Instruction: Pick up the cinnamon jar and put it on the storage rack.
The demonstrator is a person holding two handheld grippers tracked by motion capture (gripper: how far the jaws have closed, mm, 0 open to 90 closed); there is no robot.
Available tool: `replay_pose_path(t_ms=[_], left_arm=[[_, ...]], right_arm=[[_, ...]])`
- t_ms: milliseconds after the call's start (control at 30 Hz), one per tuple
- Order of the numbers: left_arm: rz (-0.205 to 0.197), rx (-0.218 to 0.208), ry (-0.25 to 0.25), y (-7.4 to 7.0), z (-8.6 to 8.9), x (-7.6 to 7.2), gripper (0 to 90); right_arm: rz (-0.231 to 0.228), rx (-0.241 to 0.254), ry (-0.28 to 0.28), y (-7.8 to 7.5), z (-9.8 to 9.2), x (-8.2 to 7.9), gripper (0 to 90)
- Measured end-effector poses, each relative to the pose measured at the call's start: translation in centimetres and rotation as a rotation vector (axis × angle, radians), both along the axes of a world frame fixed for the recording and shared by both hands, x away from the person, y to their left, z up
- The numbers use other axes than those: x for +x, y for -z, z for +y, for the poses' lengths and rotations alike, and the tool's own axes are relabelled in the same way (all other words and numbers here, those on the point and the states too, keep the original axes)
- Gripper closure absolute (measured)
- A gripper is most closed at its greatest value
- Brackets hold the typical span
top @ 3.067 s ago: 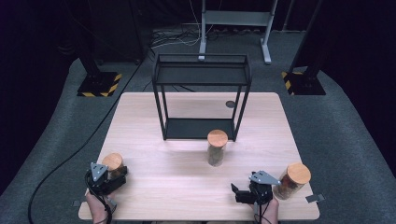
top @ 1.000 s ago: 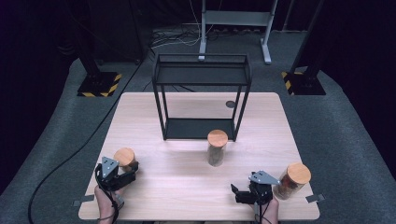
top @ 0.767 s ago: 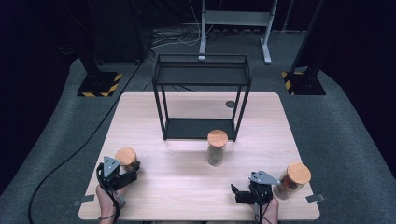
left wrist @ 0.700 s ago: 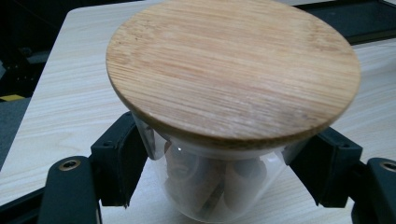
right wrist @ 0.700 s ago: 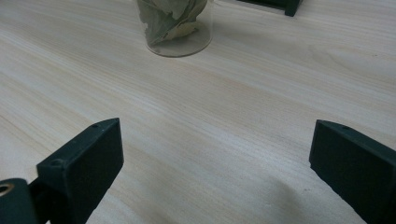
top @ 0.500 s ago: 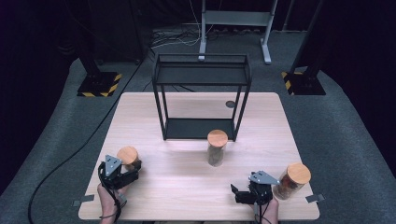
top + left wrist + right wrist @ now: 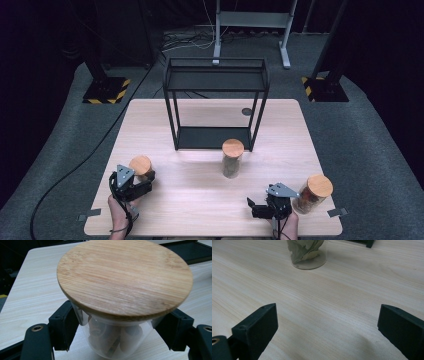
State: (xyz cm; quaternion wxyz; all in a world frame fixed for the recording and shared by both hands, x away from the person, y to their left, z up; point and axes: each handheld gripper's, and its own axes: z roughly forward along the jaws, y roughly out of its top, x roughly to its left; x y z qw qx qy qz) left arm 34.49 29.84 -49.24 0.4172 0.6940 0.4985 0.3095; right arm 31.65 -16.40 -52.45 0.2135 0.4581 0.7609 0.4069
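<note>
1. Jaws of the left gripper point(image 7: 142, 181) are clamped on a glass jar with a bamboo lid point(image 7: 140, 167); the left gripper view shows both black pads pressed against the glass wall just under the lid point(image 7: 124, 277), with brown rolled pieces inside the glass.
2. Landmark for places: the black wire shelf point(image 7: 216, 102) standing at the far middle of the wooden table point(image 7: 200, 200).
3. That held jar sits near the person's edge of the table, well to the left of the shelf and nearer the person than it.
4. Right gripper point(image 7: 256, 207) has its jaws wide apart with only bare tabletop between them, as the right gripper view shows point(image 7: 325, 325); it is nearer the person than the shelf, off its right end.
5. Second jar point(image 7: 232, 158), holding pale dried leaves point(image 7: 304, 248), stands upright just in front of the shelf's right front leg.
6. Third jar point(image 7: 312, 193) stands just beside the right gripper, well right of the shelf, close to the near edge.
</note>
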Motion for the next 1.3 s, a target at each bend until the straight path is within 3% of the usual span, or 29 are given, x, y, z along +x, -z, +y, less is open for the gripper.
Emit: replay_pose_path(t_ms=[1300], left_arm=[[-0.008, 0.015, 0.048, -0.3, -2.4, 0.7, 24.7]], right_arm=[[0.006, 0.0, -0.006, 0.0, 0.0, 0.0, 1.9]])
